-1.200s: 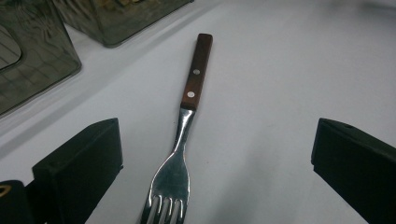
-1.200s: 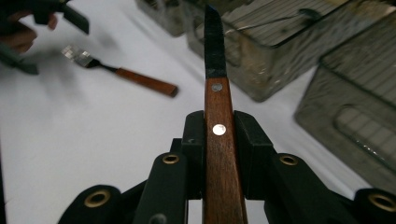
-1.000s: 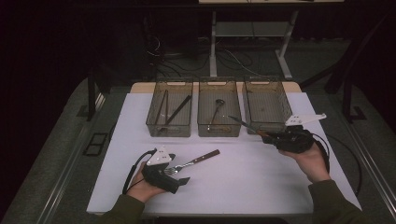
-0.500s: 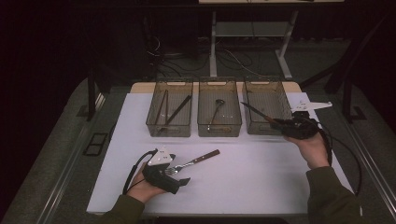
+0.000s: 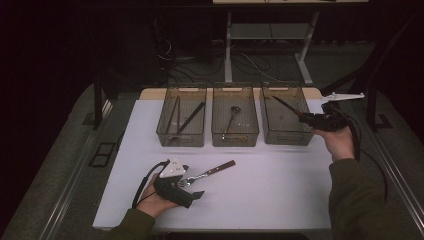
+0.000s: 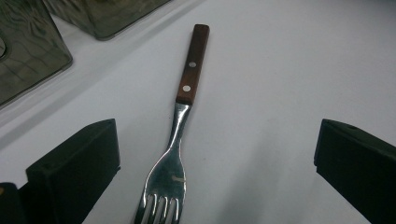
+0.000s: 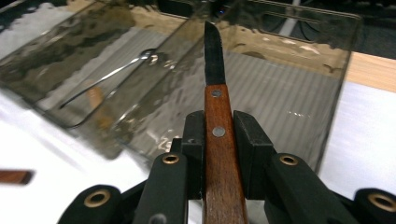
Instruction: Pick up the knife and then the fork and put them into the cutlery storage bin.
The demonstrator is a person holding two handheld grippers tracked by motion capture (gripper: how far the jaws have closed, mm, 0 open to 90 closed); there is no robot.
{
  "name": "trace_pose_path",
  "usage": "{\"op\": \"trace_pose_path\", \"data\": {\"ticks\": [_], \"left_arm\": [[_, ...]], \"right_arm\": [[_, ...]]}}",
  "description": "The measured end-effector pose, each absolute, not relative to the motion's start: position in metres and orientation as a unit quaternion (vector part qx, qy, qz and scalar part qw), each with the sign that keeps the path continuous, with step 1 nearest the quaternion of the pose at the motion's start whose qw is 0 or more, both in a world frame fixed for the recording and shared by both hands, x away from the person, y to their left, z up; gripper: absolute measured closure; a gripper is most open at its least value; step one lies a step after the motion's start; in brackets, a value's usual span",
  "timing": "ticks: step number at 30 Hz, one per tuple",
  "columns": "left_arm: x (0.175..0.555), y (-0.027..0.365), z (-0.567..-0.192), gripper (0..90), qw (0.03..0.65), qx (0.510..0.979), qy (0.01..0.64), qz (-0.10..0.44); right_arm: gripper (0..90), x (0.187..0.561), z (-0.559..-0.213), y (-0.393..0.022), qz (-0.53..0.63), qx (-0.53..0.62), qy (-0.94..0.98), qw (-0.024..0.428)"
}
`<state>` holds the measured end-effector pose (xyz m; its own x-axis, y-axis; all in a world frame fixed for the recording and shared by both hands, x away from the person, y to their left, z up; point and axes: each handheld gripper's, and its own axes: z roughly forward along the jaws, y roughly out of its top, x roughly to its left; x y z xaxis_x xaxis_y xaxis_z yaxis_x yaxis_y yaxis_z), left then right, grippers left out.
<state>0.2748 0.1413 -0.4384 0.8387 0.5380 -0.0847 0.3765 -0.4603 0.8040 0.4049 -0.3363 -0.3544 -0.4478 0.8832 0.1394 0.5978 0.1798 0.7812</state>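
Observation:
A fork [image 5: 207,175] with a brown wooden handle lies on the white tabletop [image 5: 260,200] at the near left. In the left gripper view the fork [image 6: 187,112] lies between the wide-apart jaws of my left gripper [image 6: 217,135], tines toward the camera, and neither pad touches it. In the high view my left gripper [image 5: 187,186] rests on the table at the fork's tines. My right gripper [image 5: 312,120] is shut on the wooden handle of a knife [image 7: 215,107]. It holds the dark blade [image 5: 285,105] above the right-hand clear bin [image 5: 295,137].
Three clear plastic bins stand in a row at the back of the table. The left bin [image 5: 167,132] holds long dark utensils and the middle bin [image 5: 240,136] holds a spoon [image 5: 231,117]. Behind the table are desk legs and cables on a dark floor.
My right gripper has carried the knife away from the person and to the right, from in front of the right bin to above it. The left gripper and the fork have stayed put.

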Motion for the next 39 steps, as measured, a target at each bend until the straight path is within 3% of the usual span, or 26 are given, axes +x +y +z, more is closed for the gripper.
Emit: {"op": "trace_pose_path", "data": {"ticks": [18, 31, 39], "left_arm": [[0.275, 0.141, -0.438, 0.0, 0.443, 0.849, 0.273, 0.094], [0.275, 0.14, -0.438, 0.0, 0.442, 0.851, 0.268, 0.092], [0.275, 0.14, -0.438, 0.0, 0.442, 0.85, 0.271, 0.092]], "right_arm": [[75.1, 0.452, -0.377, -0.321, 0.328, 0.531, 0.765, 0.16], [74.4, 0.463, -0.393, -0.31, 0.29, 0.53, 0.783, 0.152], [60.5, 0.459, -0.385, -0.315, 0.317, 0.53, 0.769, 0.167]]}}
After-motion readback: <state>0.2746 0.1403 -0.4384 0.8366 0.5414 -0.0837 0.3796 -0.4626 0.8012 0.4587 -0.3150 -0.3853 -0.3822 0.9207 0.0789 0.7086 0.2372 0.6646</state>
